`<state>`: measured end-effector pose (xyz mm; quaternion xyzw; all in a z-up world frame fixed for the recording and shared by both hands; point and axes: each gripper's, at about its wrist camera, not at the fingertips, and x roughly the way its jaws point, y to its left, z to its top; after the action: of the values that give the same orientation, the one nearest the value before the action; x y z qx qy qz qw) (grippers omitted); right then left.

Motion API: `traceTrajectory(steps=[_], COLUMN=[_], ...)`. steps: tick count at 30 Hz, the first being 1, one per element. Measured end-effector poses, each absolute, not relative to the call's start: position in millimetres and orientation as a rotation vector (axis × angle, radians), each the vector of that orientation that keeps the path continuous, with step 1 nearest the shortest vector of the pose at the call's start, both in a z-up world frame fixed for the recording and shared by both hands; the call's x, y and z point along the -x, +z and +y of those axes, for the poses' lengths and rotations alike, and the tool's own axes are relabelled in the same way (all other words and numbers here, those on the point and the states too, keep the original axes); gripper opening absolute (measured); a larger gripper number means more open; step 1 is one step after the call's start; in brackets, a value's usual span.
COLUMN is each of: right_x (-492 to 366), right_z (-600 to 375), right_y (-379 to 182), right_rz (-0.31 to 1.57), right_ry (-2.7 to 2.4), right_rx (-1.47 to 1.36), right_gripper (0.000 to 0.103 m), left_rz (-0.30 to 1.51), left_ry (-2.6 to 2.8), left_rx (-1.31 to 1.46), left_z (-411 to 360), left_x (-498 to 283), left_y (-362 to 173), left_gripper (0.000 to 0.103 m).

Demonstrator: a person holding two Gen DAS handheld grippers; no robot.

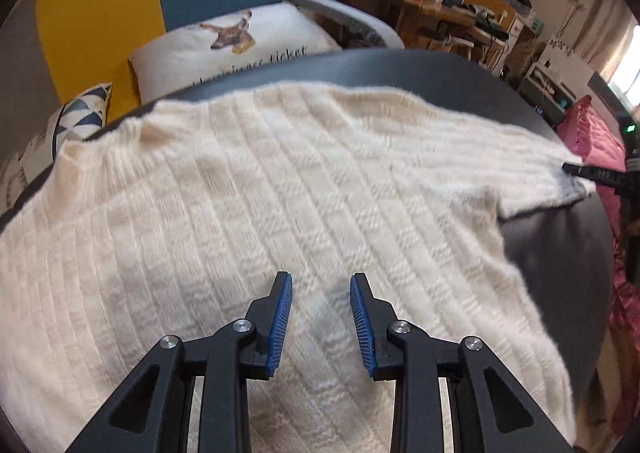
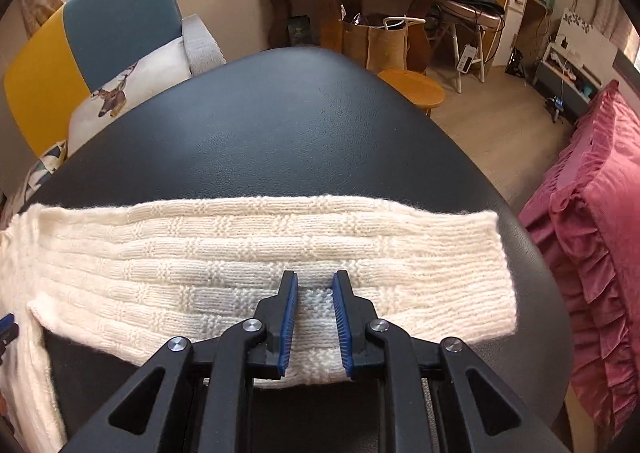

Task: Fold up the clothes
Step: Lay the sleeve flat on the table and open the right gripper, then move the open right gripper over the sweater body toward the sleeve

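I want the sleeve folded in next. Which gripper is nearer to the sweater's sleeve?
Right. The right gripper hangs directly over the sleeve, jaws slightly apart. The left gripper is over the sweater's body, well away from the sleeve.

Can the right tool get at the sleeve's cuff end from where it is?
Probably yes. The right tool hangs over the middle of the sleeve, its jaws apart and holding nothing. The cuff lies flat on the dark table with nothing on it.
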<state>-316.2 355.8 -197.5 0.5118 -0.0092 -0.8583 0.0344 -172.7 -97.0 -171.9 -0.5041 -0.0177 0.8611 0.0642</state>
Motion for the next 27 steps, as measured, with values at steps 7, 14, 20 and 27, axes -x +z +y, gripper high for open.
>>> traceTrajectory(steps=[7, 14, 20, 27], right_x=[313, 261, 228, 198], right_z=[342, 198, 109, 91], right_y=[-186, -156, -175, -211], right_rz=[-0.025, -0.048, 0.035, 0.113], right_ry=[-2.671, -2.169, -2.037, -2.069], right_rx=[-1.562, -1.217, -1.238, -1.336], right_gripper=[0.021, 0.022, 0.022, 0.022], left_rz=[-0.077, -0.214, -0.278, -0.357], left_ry=[2.634, 2.695, 2.726, 2.800], left_rx=[1.530, 1.414, 1.469, 1.505], left_z=[-95, -110, -133, -164], left_x=[164, 107, 54, 7], left_y=[-168, -138, -148, -153], left_gripper=[0.032, 0.035, 0.038, 0.040])
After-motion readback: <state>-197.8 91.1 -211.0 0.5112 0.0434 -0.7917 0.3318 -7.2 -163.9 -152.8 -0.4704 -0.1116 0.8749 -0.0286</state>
